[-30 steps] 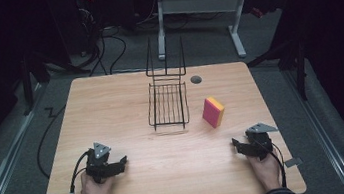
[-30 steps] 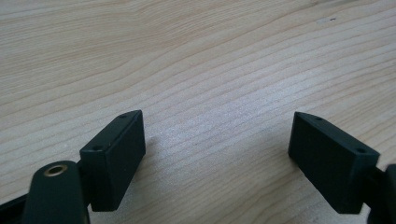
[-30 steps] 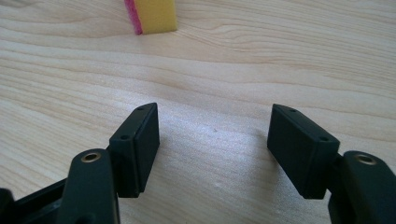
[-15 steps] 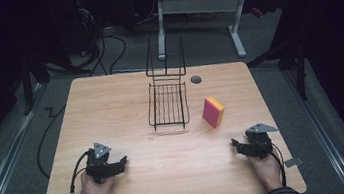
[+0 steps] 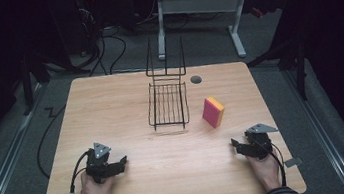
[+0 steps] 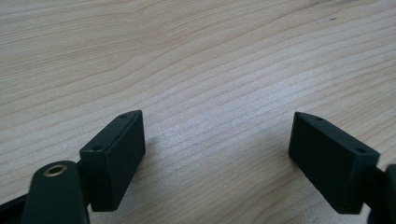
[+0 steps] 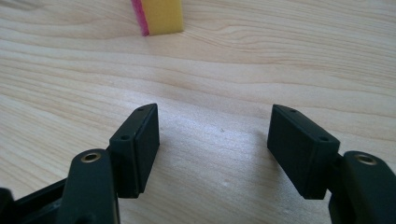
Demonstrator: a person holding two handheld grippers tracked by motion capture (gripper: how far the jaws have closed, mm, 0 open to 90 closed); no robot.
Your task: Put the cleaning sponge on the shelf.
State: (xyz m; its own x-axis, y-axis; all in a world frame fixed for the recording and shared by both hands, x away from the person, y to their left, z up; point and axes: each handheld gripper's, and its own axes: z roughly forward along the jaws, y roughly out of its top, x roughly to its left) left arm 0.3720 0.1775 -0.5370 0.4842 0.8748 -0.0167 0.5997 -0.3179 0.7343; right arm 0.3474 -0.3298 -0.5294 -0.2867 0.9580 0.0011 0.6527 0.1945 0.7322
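Wooden table (image 5: 172, 188), left gripper (image 6: 215, 154) and right gripper (image 7: 212, 149) resting low, jaws apart, empty, sponge (image 5: 213, 112) beside wire rack (image 5: 168, 105).

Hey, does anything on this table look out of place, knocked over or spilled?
Nothing stands out. The wire rack sits flat mid-table, the sponge stands on edge just to its right, apart from it. Left gripper and right gripper rest open near the front edge, holding nothing.

Both hands rest low near the counter's near edge, the left tongs (image 5: 118, 164) by the near-left corner and the right tongs (image 5: 237, 146) by the near-right corner, each with jaws spread wide and empty.
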